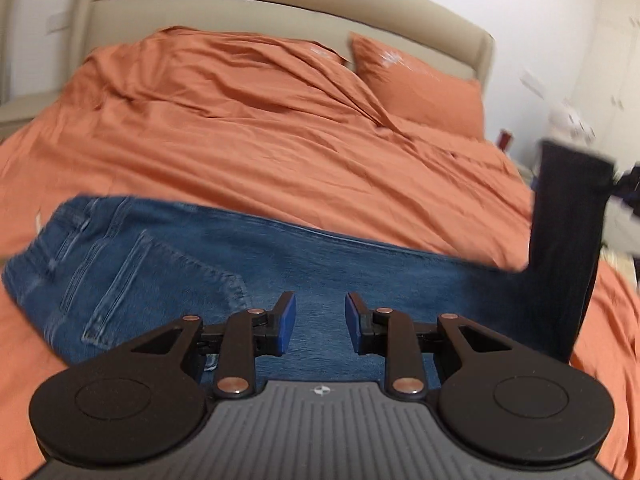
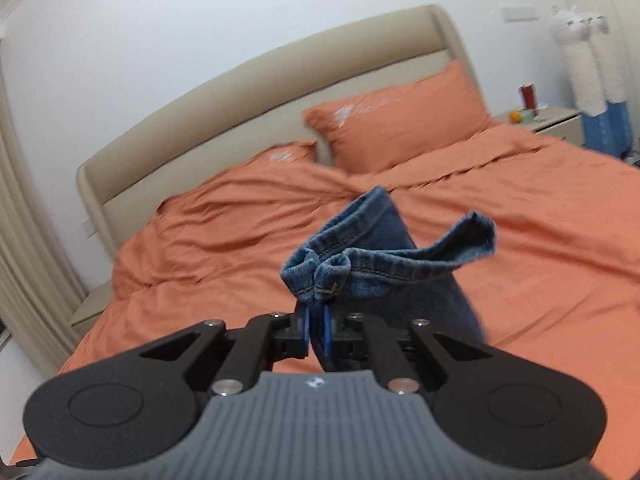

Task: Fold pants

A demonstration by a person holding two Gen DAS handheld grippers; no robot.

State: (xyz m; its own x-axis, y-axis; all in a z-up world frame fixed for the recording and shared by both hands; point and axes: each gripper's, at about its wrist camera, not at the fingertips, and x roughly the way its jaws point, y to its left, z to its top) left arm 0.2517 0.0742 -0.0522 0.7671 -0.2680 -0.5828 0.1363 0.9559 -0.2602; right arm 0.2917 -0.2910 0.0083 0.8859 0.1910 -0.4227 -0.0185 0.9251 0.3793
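Observation:
Blue denim pants (image 1: 168,264) lie across the orange bed, waist and back pocket at the left. Their leg end (image 1: 564,248) rises steeply at the right, lifted off the bed. My left gripper (image 1: 320,320) is open and empty, just above the pants' thigh area. My right gripper (image 2: 316,328) is shut on the bunched leg hems (image 2: 360,252), which it holds up above the bed. In the left wrist view the right gripper (image 1: 624,184) shows only as a blurred shape at the top of the raised leg.
An orange duvet (image 1: 260,140) covers the bed, with two orange pillows (image 2: 400,120) against a beige headboard (image 2: 240,92). A nightstand (image 2: 548,118) with small items and a white plush toy (image 2: 584,64) stand at the right.

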